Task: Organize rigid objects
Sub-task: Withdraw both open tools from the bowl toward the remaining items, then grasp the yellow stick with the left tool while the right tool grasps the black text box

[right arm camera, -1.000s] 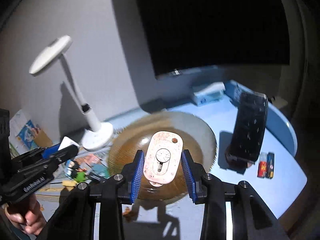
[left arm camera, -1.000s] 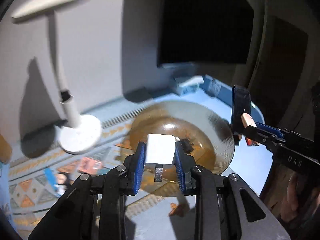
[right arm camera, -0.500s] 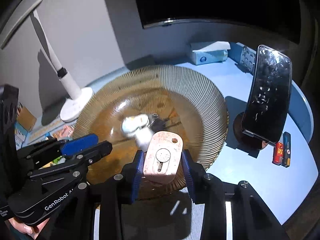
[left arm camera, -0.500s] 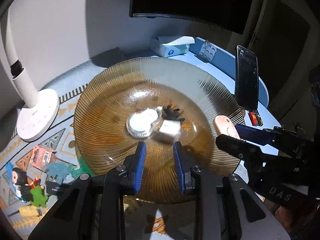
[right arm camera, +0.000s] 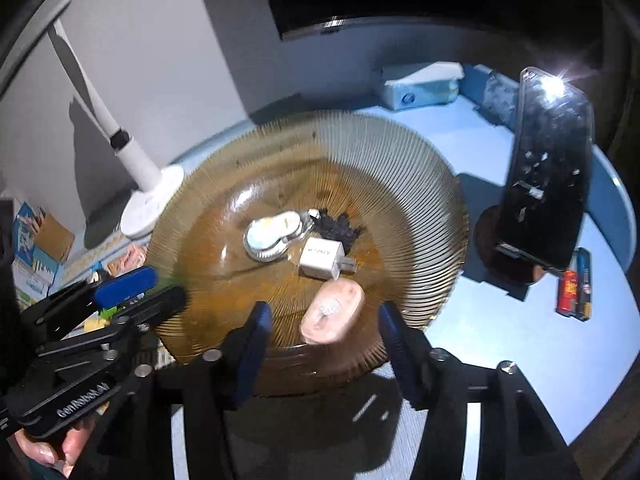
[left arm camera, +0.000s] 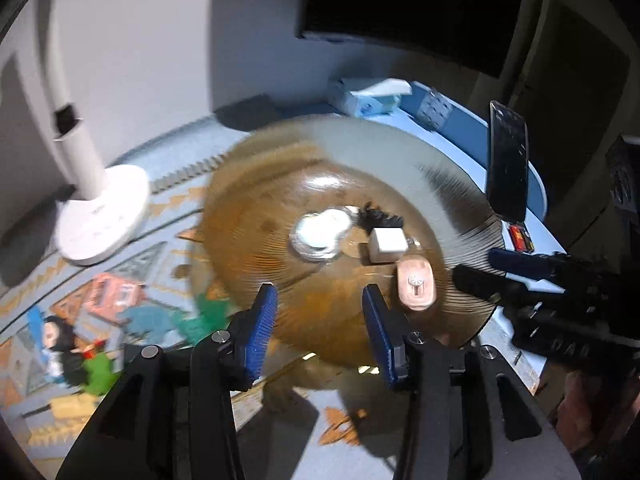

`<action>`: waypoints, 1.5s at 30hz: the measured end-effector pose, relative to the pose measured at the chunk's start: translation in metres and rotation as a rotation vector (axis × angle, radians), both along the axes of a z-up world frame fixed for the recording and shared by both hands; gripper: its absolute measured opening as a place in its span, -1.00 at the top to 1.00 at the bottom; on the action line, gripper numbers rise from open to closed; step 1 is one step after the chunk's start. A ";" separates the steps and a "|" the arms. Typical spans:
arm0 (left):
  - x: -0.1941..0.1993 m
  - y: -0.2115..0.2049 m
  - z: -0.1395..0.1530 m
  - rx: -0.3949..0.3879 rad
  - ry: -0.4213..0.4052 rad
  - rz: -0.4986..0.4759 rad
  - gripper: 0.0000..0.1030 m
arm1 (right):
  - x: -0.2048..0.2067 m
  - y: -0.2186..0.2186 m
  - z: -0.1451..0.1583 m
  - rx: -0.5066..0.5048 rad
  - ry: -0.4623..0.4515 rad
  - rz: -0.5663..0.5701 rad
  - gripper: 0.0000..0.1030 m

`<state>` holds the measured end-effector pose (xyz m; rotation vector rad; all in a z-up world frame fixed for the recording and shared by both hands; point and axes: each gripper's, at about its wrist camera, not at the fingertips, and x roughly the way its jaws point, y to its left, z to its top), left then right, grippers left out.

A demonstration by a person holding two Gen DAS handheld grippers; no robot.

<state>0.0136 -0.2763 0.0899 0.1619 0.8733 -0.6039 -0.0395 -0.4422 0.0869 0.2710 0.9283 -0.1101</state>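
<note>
Resting now inside the amber glass bowl [right arm camera: 420,184]: one pink oval remote [right arm camera: 332,312] on the near slope, one white plug adapter [right arm camera: 322,258] just beyond it near the middle, one clear-packed white item [right arm camera: 274,236] and one small dark clump [right arm camera: 338,228] behind that, four things in all. Hanging over the near rim, the right gripper [right arm camera: 324,348], jaws just having been opening and now standing apart, the remote lying free between and beyond them, pressed by neither pad. Hovering alongside, the left gripper [left arm camera: 320,332], jaws likewise just having been opening, spread and holding nothing, the adapter lying clear of them in the bowl. Likely risks from here: the remote sliding down the ribbed slope and knocking the adapter; a lowered fingertip clipping the glass rim and shifting or tipping the bowl; the two grippers, crowded at the same edge, bumping one another. Standing around the bowl on the blue table [right arm camera: 500,340]: one white desk lamp [right arm camera: 140,184], one dark phone [right arm camera: 548,168] upright on a stand, one tissue box [right arm camera: 420,84], what look like two or three small batteries [right arm camera: 574,286] near the phone, count uncertain. Toys and cards at the left too blurred for counting.
</note>
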 end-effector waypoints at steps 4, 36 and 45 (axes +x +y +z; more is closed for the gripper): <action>-0.016 0.028 0.019 0.019 -0.082 0.102 0.19 | -0.013 0.006 0.012 0.025 -0.038 -0.002 -0.08; -0.074 0.267 0.007 0.002 -0.080 0.471 -0.01 | -0.019 0.194 0.013 0.019 -0.010 0.346 -0.16; -0.035 0.269 -0.036 0.060 -0.019 0.295 -0.30 | 0.011 0.216 -0.039 0.019 0.011 0.373 -0.16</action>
